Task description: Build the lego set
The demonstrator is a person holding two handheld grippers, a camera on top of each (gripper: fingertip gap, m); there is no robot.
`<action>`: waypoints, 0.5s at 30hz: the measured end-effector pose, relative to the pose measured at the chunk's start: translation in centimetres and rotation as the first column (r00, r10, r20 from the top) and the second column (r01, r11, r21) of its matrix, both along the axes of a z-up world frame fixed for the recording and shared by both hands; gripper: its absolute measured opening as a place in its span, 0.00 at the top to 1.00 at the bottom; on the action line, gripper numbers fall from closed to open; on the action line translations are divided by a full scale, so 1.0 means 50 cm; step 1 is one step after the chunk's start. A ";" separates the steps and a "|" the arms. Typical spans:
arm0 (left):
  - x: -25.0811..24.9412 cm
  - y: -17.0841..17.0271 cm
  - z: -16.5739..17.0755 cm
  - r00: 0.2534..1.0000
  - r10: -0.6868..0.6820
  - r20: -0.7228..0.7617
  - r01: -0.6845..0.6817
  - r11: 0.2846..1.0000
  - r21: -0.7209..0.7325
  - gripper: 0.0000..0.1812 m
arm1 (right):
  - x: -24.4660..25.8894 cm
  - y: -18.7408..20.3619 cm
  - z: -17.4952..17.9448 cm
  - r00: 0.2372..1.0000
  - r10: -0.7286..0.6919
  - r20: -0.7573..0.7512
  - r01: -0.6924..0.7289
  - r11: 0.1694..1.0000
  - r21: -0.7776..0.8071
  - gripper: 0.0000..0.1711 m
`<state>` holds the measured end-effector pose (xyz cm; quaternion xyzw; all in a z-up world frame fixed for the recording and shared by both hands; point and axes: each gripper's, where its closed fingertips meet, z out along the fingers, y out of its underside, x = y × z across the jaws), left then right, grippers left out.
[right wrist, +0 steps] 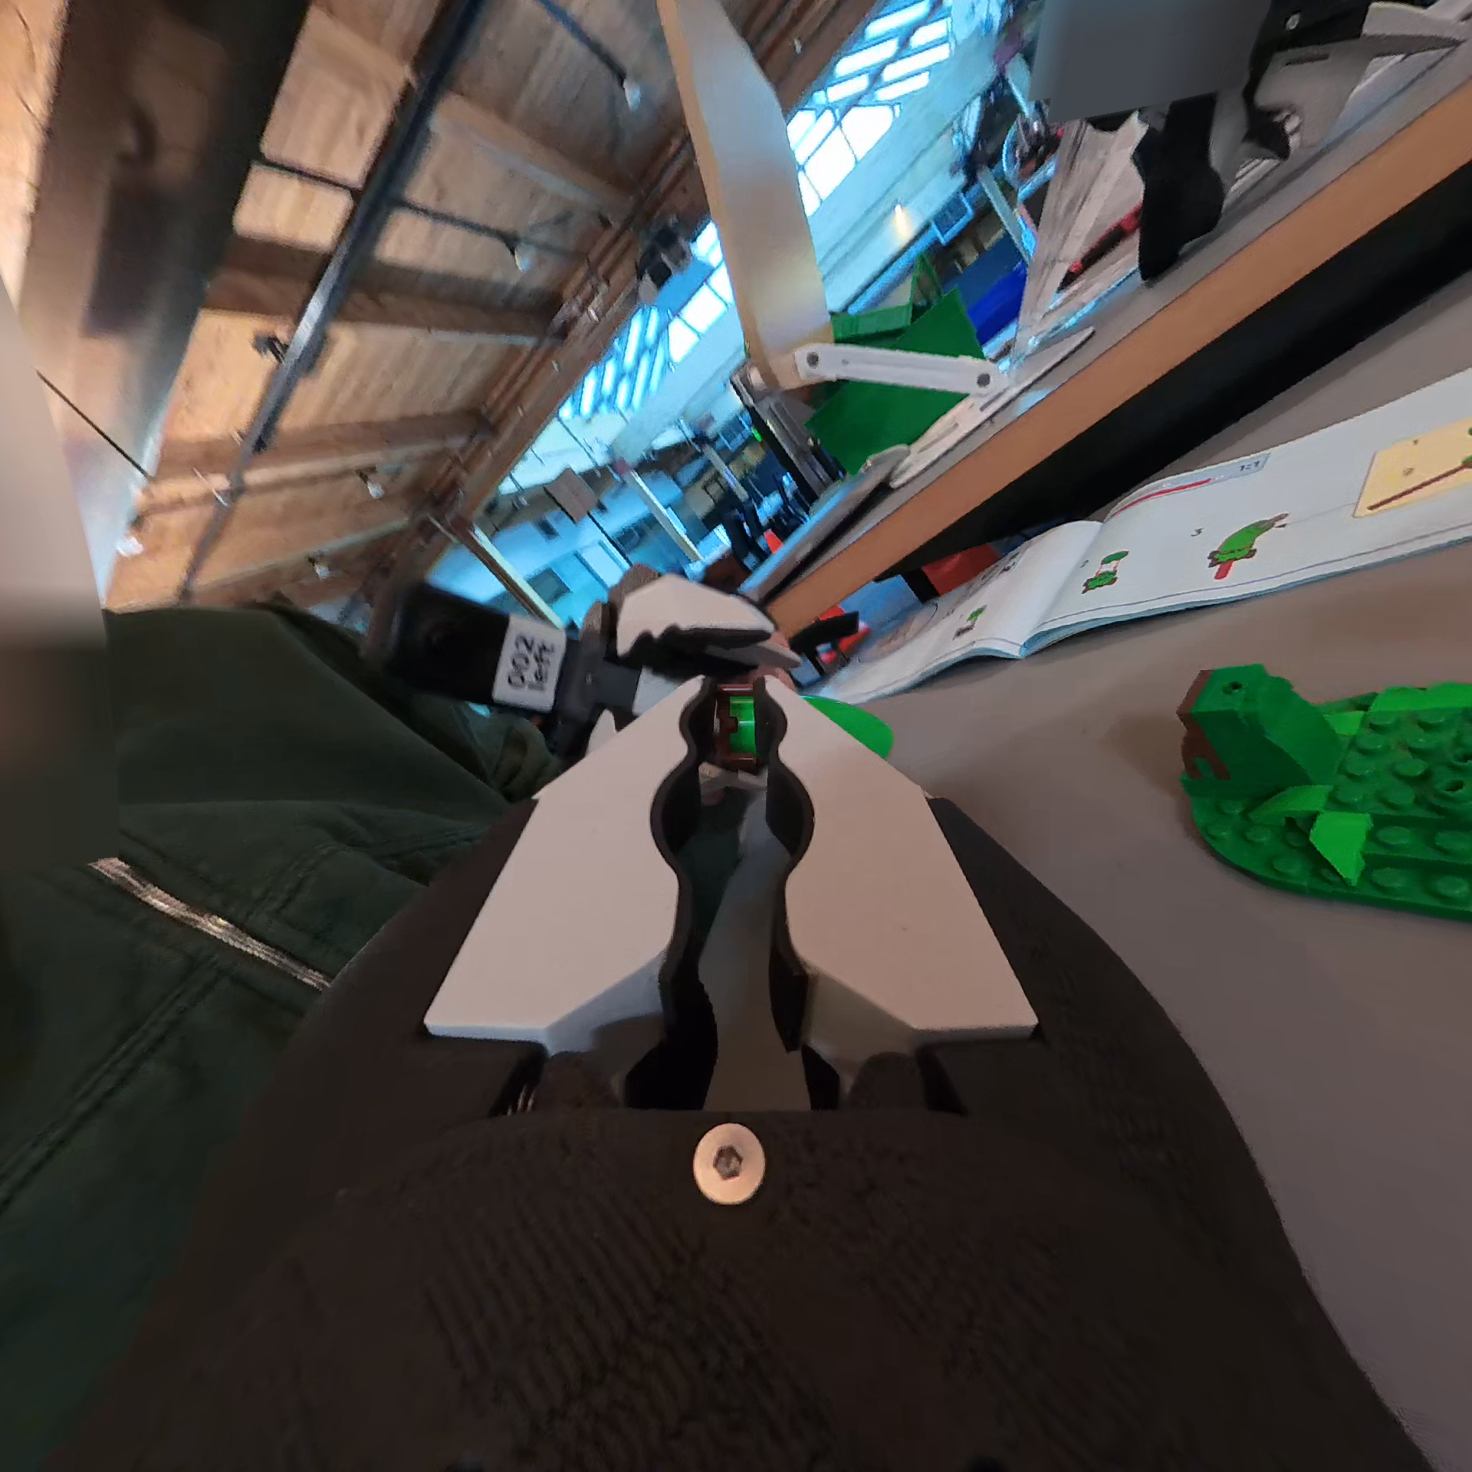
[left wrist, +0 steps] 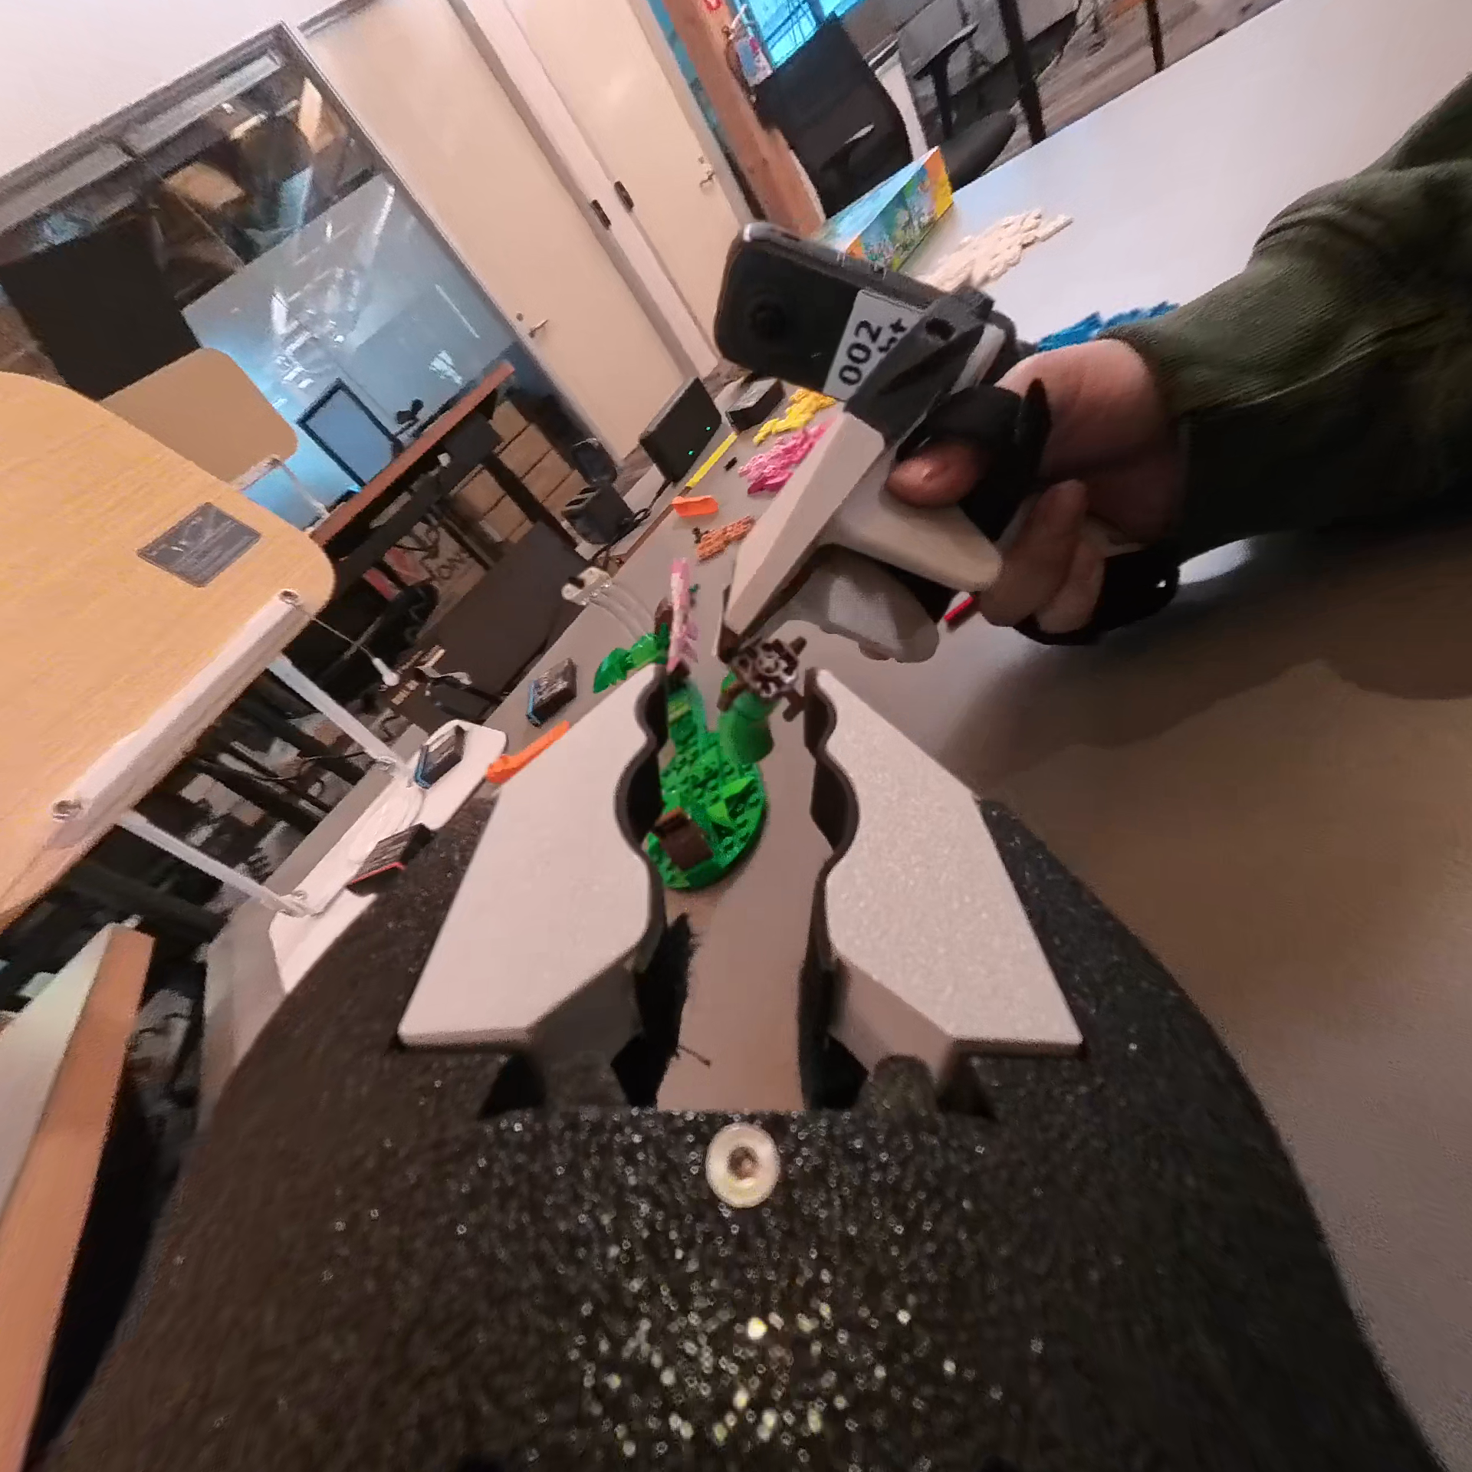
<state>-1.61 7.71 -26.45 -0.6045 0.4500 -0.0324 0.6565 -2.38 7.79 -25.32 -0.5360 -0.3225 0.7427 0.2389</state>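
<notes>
A green Lego build [left wrist: 709,812] on a rounded green plate stands on the grey table, with a small brown block on it and a pink flower part [left wrist: 681,621] at its far end. My left gripper [left wrist: 737,693] is open and empty, and the build shows through the gap beyond its fingertips. My right gripper [left wrist: 757,649], held by a hand in a green sleeve, is shut on a small brown and green piece [right wrist: 737,733] just above the build's far end. In the right wrist view the build [right wrist: 1354,796] lies to the right and the left gripper [right wrist: 701,637] is right behind the piece.
An open instruction booklet [right wrist: 1195,557] lies beyond the build. Sorted piles of pink [left wrist: 777,462], yellow [left wrist: 796,414], blue [left wrist: 1099,330] and white [left wrist: 996,247] pieces and the set's box [left wrist: 892,215] sit farther along the table. A wooden chair [left wrist: 119,597] stands off the table's left edge. The grippers are tip to tip, or close to it.
</notes>
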 end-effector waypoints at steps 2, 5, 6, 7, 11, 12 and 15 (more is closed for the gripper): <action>-0.003 0.005 -0.007 0.999 0.032 -0.040 -0.031 0.999 0.022 0.83 | 0.009 0.002 0.017 0.998 0.002 -0.065 -0.006 0.998 -0.060 0.96; 0.001 0.003 -0.010 0.999 0.028 -0.037 -0.027 0.999 0.039 0.82 | 0.017 0.010 0.027 0.994 0.000 -0.114 -0.013 0.993 -0.116 0.95; 0.003 0.005 -0.009 0.999 0.031 -0.035 -0.030 0.999 0.041 0.82 | 0.018 0.009 0.030 0.992 0.008 -0.124 -0.024 0.992 -0.128 0.96; 0.005 0.006 -0.008 0.999 0.036 -0.037 -0.034 0.999 0.042 0.82 | 0.016 0.005 0.029 0.992 0.017 -0.124 -0.034 0.991 -0.132 0.95; 0.018 0.011 0.003 0.999 0.050 -0.017 -0.049 0.997 0.062 0.84 | 0.001 -0.016 0.024 0.991 0.064 -0.113 -0.079 0.988 -0.131 0.95; 0.018 0.014 0.003 0.998 0.061 -0.021 -0.059 0.996 0.064 0.86 | 0.000 -0.017 0.024 0.991 0.068 -0.113 -0.083 0.988 -0.132 0.95; 0.016 0.019 -0.003 0.996 0.080 -0.029 -0.079 0.996 0.049 0.89 | 0.003 -0.012 0.021 0.995 0.046 -0.092 -0.056 0.991 -0.118 0.96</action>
